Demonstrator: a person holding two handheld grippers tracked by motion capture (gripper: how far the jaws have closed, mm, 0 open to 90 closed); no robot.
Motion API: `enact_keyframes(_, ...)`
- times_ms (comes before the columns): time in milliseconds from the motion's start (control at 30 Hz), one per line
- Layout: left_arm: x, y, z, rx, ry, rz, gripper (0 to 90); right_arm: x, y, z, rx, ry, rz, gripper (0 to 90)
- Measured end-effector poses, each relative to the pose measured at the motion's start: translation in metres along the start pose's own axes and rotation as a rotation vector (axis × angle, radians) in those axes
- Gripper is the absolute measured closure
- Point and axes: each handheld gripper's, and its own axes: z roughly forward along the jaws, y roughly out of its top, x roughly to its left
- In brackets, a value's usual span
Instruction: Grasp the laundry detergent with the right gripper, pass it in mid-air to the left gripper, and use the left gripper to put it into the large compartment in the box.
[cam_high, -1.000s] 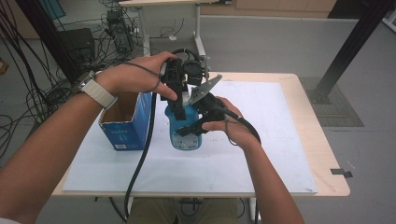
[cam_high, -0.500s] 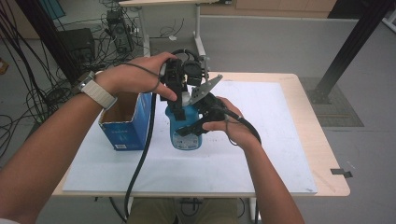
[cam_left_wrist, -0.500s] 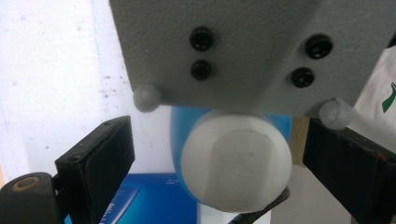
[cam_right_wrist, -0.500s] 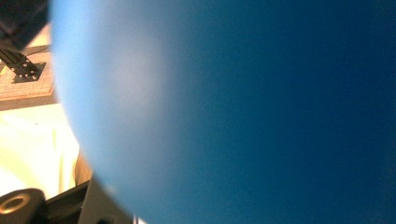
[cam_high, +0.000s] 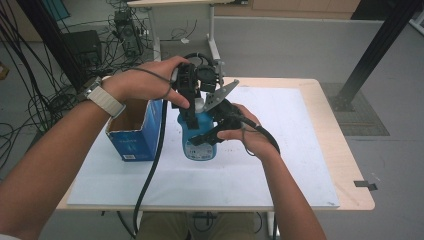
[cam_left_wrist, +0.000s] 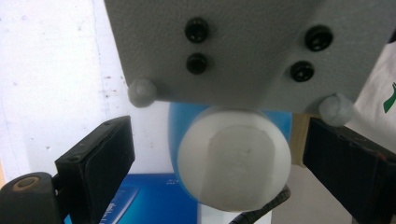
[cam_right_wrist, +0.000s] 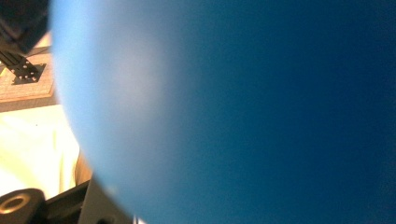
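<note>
Two grippers are engaged on one blue plastic bottle (cam_high: 199, 140) standing upright at table centre, at 3 o'clock of the blue cardboard box (cam_high: 134, 131). The right gripper (cam_high: 212, 131) is clamped on the smooth, rounded body. The left gripper (cam_left_wrist: 212, 158) is held spread around the white round cap (cam_left_wrist: 233, 158), untouched. Jaws should be centred before closing and twisting.

The bottle (cam_high: 200, 140) stands on the table (cam_high: 310, 150), just right of the box (cam_high: 134, 132).
</note>
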Motion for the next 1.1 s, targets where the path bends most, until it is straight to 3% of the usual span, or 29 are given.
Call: enact_keyframes(1100, -0.0003, 0.0000, 0.0007, 0.001, 0.001, 0.004, 9.4, 0.0005, -0.0002, -0.0031, 0.007, 0.002, 0.016, 44.3)
